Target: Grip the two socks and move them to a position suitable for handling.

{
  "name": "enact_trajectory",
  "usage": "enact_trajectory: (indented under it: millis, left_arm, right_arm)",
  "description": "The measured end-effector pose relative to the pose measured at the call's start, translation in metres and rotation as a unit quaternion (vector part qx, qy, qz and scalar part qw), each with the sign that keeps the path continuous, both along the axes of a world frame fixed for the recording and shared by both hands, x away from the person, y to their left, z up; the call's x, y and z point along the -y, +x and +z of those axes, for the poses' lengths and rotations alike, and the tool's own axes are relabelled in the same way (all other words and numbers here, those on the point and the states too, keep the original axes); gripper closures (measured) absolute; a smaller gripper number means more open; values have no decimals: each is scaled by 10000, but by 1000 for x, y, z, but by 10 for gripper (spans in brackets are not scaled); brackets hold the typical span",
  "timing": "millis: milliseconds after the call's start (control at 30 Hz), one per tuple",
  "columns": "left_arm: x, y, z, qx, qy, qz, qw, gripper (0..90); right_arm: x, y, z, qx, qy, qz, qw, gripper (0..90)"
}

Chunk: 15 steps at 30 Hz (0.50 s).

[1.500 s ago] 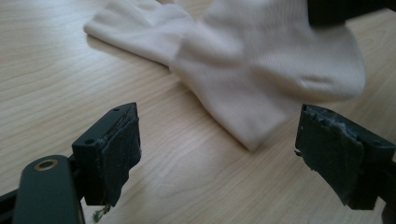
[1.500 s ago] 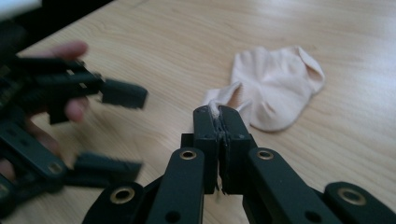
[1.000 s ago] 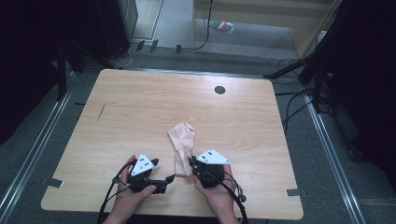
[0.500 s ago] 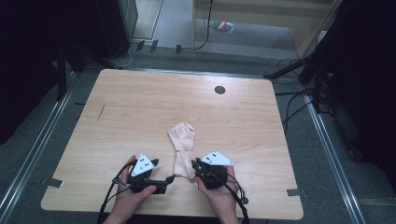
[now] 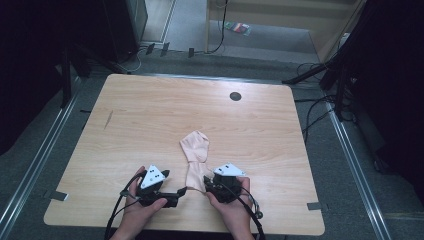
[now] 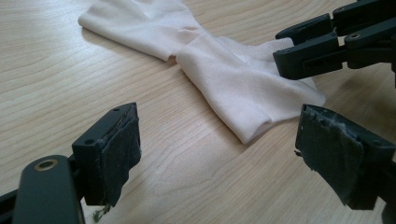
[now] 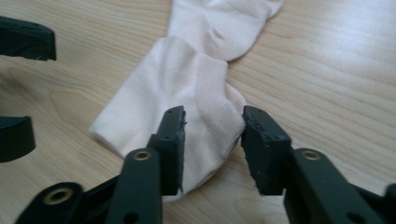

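Sock (image 5: 195, 159): pale pink, lying flat on the wooden table (image 5: 150, 120), folded over itself near the middle.
Containers: none on the table top that I can make out.
Right gripper (image 5: 206, 188): jaws part-way spread and just been opening; in the right gripper view (image 7: 212, 140) the near end of the sock lies between the two pads. The right-hand pad seems to brush the ribbed edge, the left-hand pad sits beside or on the fabric; no firm pinch can be seen.
Left gripper (image 5: 181, 192): jaws spread wide, nothing between them; in the left gripper view (image 6: 219, 158) bare wood lies between the pads, and the sock's folded corner (image 6: 243, 93) is just ahead of them.
Sock's place: its near end is at the right gripper's tips and just beside the left gripper's tips; the two grippers face each other across that end.
Sock's long axis: runs away from the grippers toward the far side of the table, the far end leaning slightly left in the high view.
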State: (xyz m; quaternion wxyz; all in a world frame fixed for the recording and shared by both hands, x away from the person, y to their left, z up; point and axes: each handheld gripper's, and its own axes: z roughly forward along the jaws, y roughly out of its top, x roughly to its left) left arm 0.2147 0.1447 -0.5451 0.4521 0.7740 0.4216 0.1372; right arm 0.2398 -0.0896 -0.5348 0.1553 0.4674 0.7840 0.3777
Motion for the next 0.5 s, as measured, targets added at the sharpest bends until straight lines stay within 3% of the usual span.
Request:
enact_trajectory:
  millis: [33, 100, 167, 300, 500]
  left_arm:
    - [0, 0, 0, 0, 4, 0, 10000, 145]
    - [1, 0, 0, 3, 13, 2, 10000, 145]
    - [2, 0, -1, 1, 33, -1, 10000, 145]
    - [4, 0, -2, -17, 102, -73, 9999, 145]
    - [15, -3, -5, -20, 321, -259, 9991, 145]
  right_arm:
    - [-2, -2, 1, 112, -70, 106, 9999, 722]
    - [-3, -4, 1, 123, -34, 238, 9996, 823]
    - [-3, -5, 3, 195, -15, 304, 9993, 869]
    - [-5, -7, 10, 378, 24, 430, 9984, 882]
    - [-12, -10, 44, 679, 423, 734, 9941, 885]
